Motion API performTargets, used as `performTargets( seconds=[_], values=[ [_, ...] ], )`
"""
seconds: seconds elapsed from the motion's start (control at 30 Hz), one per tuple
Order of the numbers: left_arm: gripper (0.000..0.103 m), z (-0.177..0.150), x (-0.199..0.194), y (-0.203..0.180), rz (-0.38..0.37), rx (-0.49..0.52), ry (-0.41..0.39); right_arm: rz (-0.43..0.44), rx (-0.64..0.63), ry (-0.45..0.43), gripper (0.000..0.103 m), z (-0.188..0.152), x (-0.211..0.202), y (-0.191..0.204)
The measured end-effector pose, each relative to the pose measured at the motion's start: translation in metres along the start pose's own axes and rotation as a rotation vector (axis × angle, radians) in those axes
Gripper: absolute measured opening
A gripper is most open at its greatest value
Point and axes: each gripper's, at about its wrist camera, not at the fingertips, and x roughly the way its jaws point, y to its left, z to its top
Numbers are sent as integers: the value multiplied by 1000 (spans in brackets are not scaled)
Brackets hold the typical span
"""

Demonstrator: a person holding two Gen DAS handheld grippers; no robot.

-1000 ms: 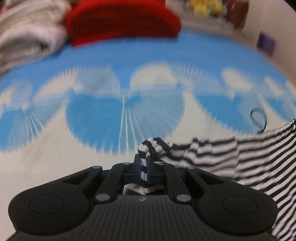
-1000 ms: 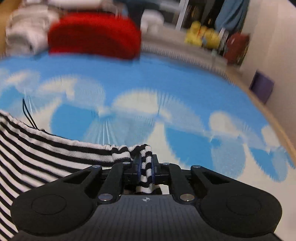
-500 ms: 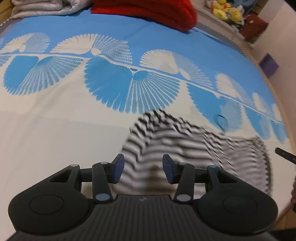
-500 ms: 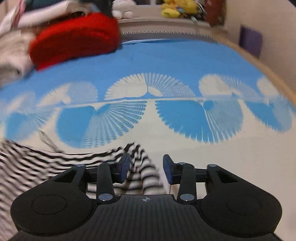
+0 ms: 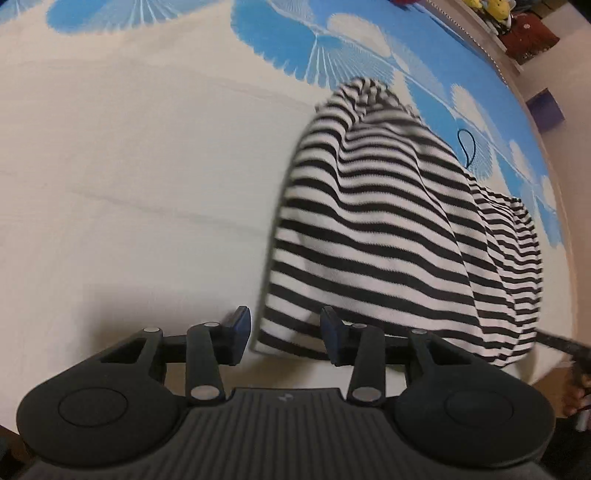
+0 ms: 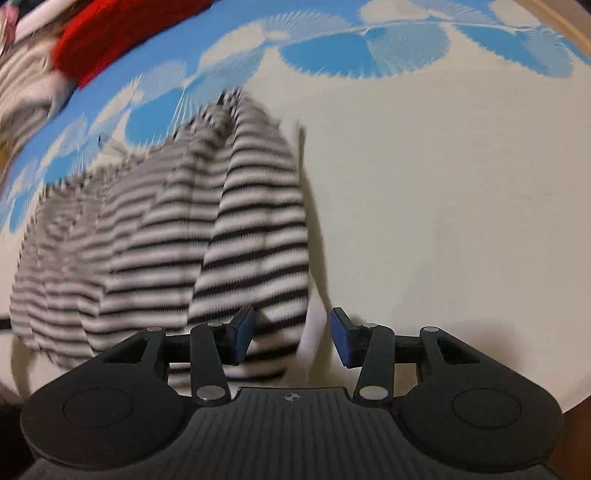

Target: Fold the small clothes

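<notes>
Down at the near edge of the bed, the striped top lies in a loose heap on the cream part of the sheet, its far end just reaching the blue fan print. From the left wrist view the left gripper hangs over the top's near left corner; its jaws stand apart and are easing inward, cloth showing in the gap but neither blue pad pressing on it. Over on the right wrist view, the right gripper sits above the near right corner, jaws parted and opening, stripes and a white inner layer between them, again with no pad pinching.

So both tongs are free of the garment right now. By the look of it, this is the point between folds: the cloth is down, doubled over in soft ridges, not yet a tidy packet. A thin dark cord loop peeks out beyond the heap, and a red cushion sits far back, well clear.

What comes next, I'd judge, is a fresh grab. Each gripper needs a clean edge or corner, both layers caught together, then an even lift so the fold lands square. That rumpled ridge down the middle may need smoothing first. The fabric looks soft and blurred in places, so exact hems are hard to pick out.
</notes>
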Motion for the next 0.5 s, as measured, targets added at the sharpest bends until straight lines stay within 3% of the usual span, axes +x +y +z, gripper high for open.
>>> performTargets(
  seconds=[0.1,0.13,0.17,0.2,0.23,0.3,0.4,0.47,0.5],
  values=[
    [44,2,4,4,-10,-25,10,-17,-7,46,47,-6,8,-1],
    [32,3,5,4,-26,-20,12,-8,-2,48,47,-6,8,-1],
    [5,4,5,3,-42,-5,15,4,3,46,44,-7,8,-2],
    [1,2,3,0,-39,24,5,15,8,43,37,-7,8,-2],
    [0,1,-1,-3,-29,51,-12,31,11,39,13,-7,7,-2],
    [0,-3,-17,-3,-41,63,-78,62,14,-7,8,-4,-5,-3],
    [0,-11,-56,7,-73,41,-231,183,134,-161,6,0,-41,-24],
    [0,-18,-56,7,35,99,-219,171,176,-202,3,-4,-52,-35],
    [0,-21,-46,10,66,104,-154,128,178,-176,2,-7,-49,-38]
  ],
)
